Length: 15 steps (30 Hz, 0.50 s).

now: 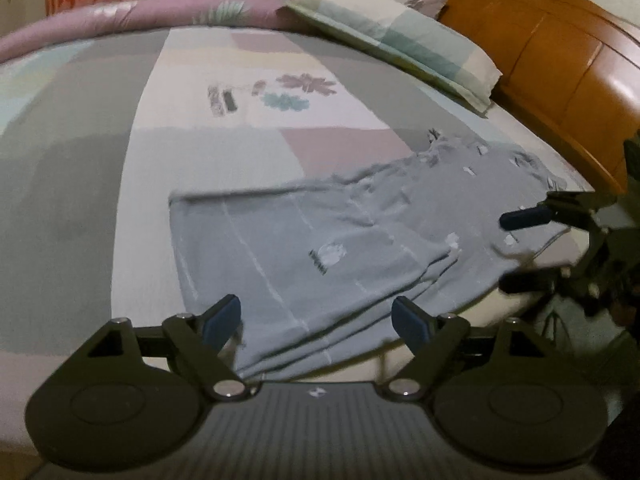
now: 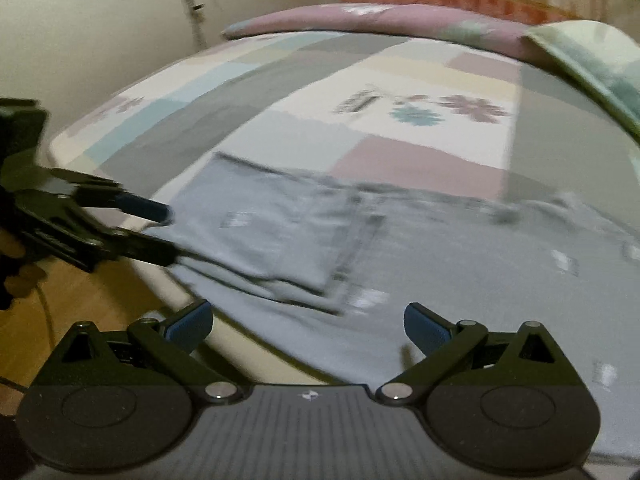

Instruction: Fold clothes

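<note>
1. Two grippers, one garment: grey shirt spread flat on the patchwork bedsheet, near the bed's front edge, hem side hanging slightly over it. Landmark for everything below = the shirt.
2. Left wrist view, left to right: left gripper sits at the shirt's near hem, fingers spread wide, nothing between them. Left blue pad is over the hem's left corner, right blue pad over the hem's right part; folds of fabric lie between and just beyond them. Touching or just above, cannot tell.
3. Right of the shirt's middle: small print and white patches on the cloth; a sleeve fold bunches there.
4. Far right of the shirt: right gripper comes in from the side, fingers apart, released, one finger over the shirt's collar end, the other lower by the edge.
5. Beyond the shirt: flower print on the sheet, pillow, rolled pink quilt, wooden headboard to the right.
6. Right wrist view, left to right (blurry): left gripper enters at the shirt's left end, fingers parted, tips at the hem edge.
7. Right gripper wide apart, empty, hovering over the shirt's near side; cloth fills the space past both pads.
8. Wood floor shows left of the shirt, below the bed edge.
</note>
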{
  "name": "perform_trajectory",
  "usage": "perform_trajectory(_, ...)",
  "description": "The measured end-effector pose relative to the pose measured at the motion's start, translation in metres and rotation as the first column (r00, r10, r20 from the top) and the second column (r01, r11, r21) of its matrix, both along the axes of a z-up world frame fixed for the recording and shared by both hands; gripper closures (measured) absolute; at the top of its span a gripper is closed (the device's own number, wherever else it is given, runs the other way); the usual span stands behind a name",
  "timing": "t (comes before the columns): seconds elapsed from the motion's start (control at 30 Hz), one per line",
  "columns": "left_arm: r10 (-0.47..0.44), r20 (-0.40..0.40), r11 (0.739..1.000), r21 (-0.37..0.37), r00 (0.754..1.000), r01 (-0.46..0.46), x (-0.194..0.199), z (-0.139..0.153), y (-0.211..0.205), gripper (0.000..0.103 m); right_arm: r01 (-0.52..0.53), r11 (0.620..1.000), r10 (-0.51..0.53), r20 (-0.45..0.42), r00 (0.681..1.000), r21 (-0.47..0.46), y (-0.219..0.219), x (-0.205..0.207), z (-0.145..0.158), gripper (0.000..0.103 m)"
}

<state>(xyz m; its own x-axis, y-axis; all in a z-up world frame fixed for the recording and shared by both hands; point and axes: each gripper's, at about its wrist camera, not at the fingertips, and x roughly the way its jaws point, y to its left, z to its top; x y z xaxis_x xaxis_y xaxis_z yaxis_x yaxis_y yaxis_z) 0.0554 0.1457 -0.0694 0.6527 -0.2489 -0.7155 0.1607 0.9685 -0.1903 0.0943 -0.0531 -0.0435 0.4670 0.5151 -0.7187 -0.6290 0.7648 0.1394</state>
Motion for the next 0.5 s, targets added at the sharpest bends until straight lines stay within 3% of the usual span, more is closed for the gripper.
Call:
perform_trajectory(0.23, 0.01, 0.023, 0.996, 0.092, 1.0, -0.012, 0.027, 0.004, -0.029, 0.02, 0.188, 0.98, -0.181, 0.095, 0.979, -0.064, -0.048, 0.022, -0.007, 0.0)
perform_trajectory(0.33, 0.018, -0.002, 0.984, 0.175, 1.0, -0.018, 0.037, -0.007, -0.043, 0.02, 0.222, 0.974, -0.22, 0.042, 0.975, -0.044, -0.062, 0.031, -0.021, 0.0)
perform_trajectory(0.5, 0.042, -0.022, 0.981, 0.188, 0.999, -0.037, 0.034, -0.009, -0.046, 0.02, 0.239, 0.967, -0.235, -0.055, 0.971, 0.089, -0.087, 0.036, -0.034, 0.0)
